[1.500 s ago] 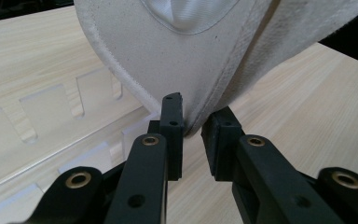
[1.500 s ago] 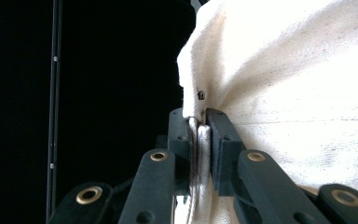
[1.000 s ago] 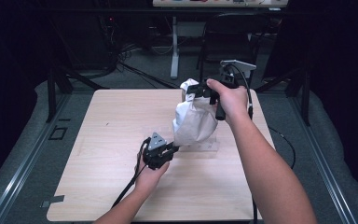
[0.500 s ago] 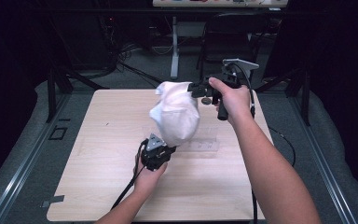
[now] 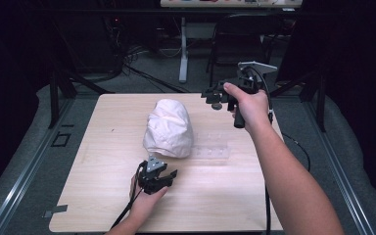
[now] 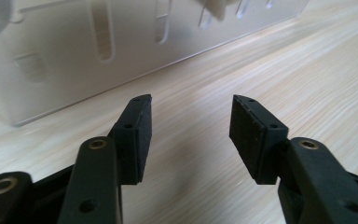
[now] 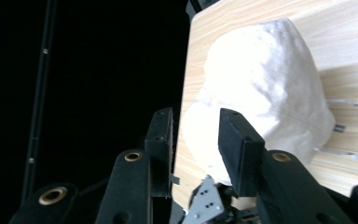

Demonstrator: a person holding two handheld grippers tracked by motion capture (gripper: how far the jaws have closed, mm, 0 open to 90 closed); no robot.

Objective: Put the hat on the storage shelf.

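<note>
left gripper (image 5: pixel 162 175): lower middle of high view, low on the worktop (image 5: pixel 103 196), jaws spread, nothing between them; in its own view the pads (image 6: pixel 137 135) sit just above the wood.
left gripper aim: points up-frame at the clear tray (image 6: pixel 121 51), which lies near, just ahead of the jaws, not touching. Judged: parked ready to steady or grab the tray edge.
right gripper (image 5: pixel 214 96): upper right of high view, held up in the hand (image 5: pixel 248 105), off the worktop, jaws apart and holding nothing; the gap between the pads (image 7: pixel 240 144) is plain in its own view.
right gripper aim: tilted down and toward frame left, looking across at the cloth. Judged: raised height and parted jaws fit a cloth that has been let go, not one about to be pinched.
cloth (image 5: pixel 169 128): white, bunched in a rounded heap at centre of high view, resting on the worktop and over the left end of the tray (image 5: pixel 213 149).
cloth vs grippers: just up-frame of the left gripper, near but apart; well apart from the right gripper, down-left of it.
tray: clear plastic, flat, runs right from under the cloth, centre-right of high view.
cloth contact: free of both grippers.
</note>
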